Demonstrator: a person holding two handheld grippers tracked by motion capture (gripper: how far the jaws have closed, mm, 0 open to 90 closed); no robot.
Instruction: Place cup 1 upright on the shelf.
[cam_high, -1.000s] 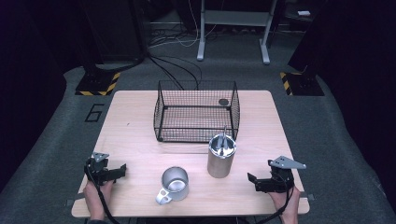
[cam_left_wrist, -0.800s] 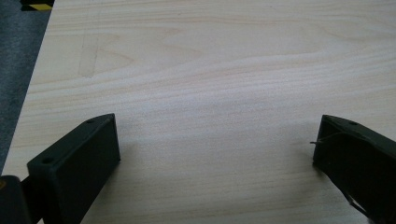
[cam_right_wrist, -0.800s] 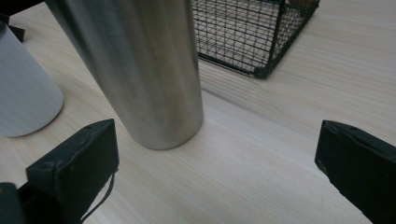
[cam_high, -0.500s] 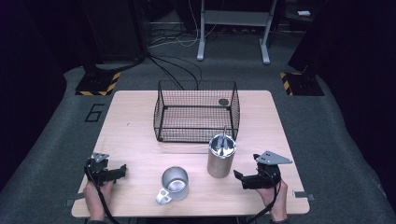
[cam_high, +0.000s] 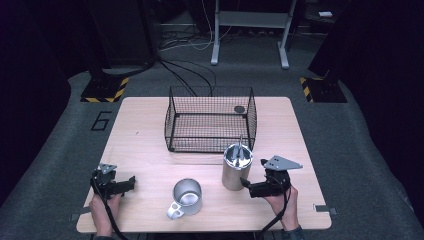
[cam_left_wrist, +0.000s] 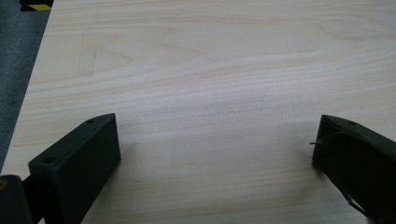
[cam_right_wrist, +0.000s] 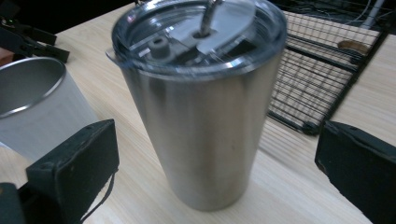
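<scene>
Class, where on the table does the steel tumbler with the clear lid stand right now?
In the high view the steel tumbler stands upright right of centre, just in front of the wire basket, with the steel mug to its left and the right gripper beside it.

A pale wooden table (cam_high: 145, 135) stands on grey carpet. On it sit a black wire basket (cam_high: 210, 120) toward the far edge, a steel tumbler (cam_high: 235, 167) (clear lid, upright) nearer, and a metal mug (cam_high: 186, 197) just left of it.
</scene>
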